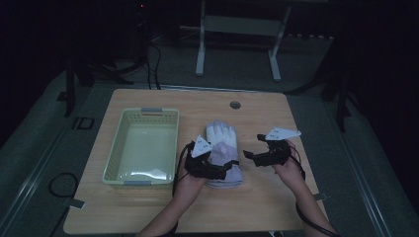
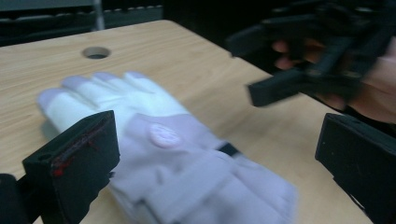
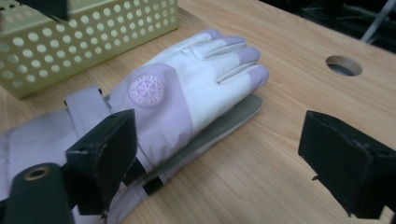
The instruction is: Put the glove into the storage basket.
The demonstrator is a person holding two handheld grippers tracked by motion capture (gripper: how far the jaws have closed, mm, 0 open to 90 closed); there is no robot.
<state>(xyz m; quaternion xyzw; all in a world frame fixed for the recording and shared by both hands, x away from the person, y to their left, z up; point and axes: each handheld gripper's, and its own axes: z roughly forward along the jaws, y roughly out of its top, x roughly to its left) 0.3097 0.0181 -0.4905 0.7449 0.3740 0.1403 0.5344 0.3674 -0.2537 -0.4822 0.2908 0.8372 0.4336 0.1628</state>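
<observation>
A lilac and white glove [image 1: 221, 140] lies flat in the middle of the table, fingers pointing away from me. In the right gripper view a second glove's grey edge [image 3: 219, 126] shows under the top glove [image 3: 187, 88]. My left gripper [image 1: 230, 166] hovers open at the cuff end, and the glove [image 2: 163, 140] lies between its wide-spread jaws [image 2: 217, 158]. My right gripper [image 1: 252, 146] is open just right of the glove, with its jaws [image 3: 224, 161] turned toward the glove. It holds nothing, and it also shows in the left gripper view [image 2: 317, 60].
A pale green perforated basket [image 1: 113, 148] stands empty left of the glove, its wall [image 3: 93, 42] close to the cuff. A round cable hole [image 1: 235, 104] is in the tabletop behind the glove. Bare wood lies to the right and front.
</observation>
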